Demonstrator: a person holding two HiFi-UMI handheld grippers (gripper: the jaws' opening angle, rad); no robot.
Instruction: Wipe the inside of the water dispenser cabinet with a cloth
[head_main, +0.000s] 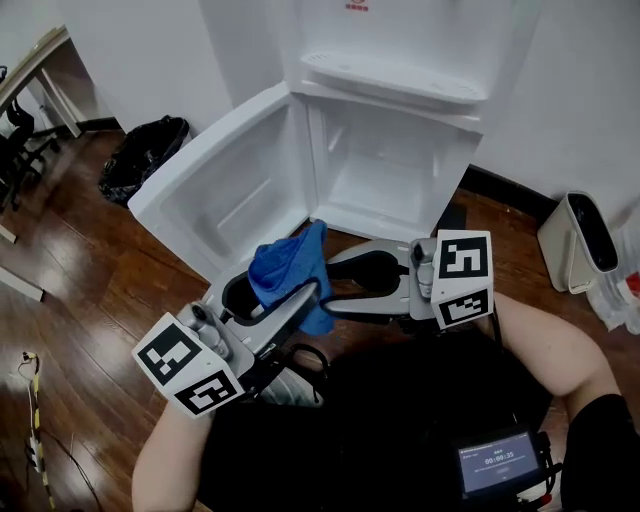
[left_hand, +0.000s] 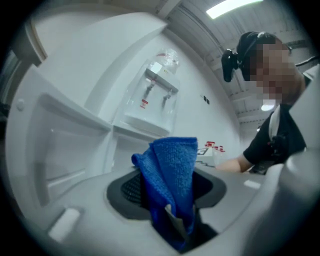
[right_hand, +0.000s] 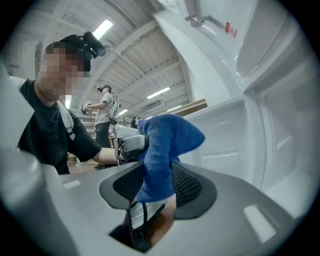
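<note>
Blue microfibre, bunched into a peak, sits between two hand-held grippers in front of an open water dispenser (head_main: 400, 60). The cloth (head_main: 288, 268) is pinched from both sides. The left gripper (left_hand: 170, 192) is clamped on its lower folds, with most of the fabric standing up above the jaws. The right gripper (right_hand: 155, 187) meets it from the opposite side, its pads also pressing on the hanging part, though less of the cloth appears caught there. The two sets of tips sit just beside each other with only the cloth between them. Beyond them the white cabinet (head_main: 345, 150) stands with its door (head_main: 215, 195) swung wide to the left above the wooden floor (head_main: 80, 270), well apart from the cloth. The wiping does not appear to have begun; the step in hand looks like settling the grip. The next move likely calls for one gripper to let go and the other to carry the fabric forward into the cabinet, with enough cloth ahead of the tips to meet the walls.
</note>
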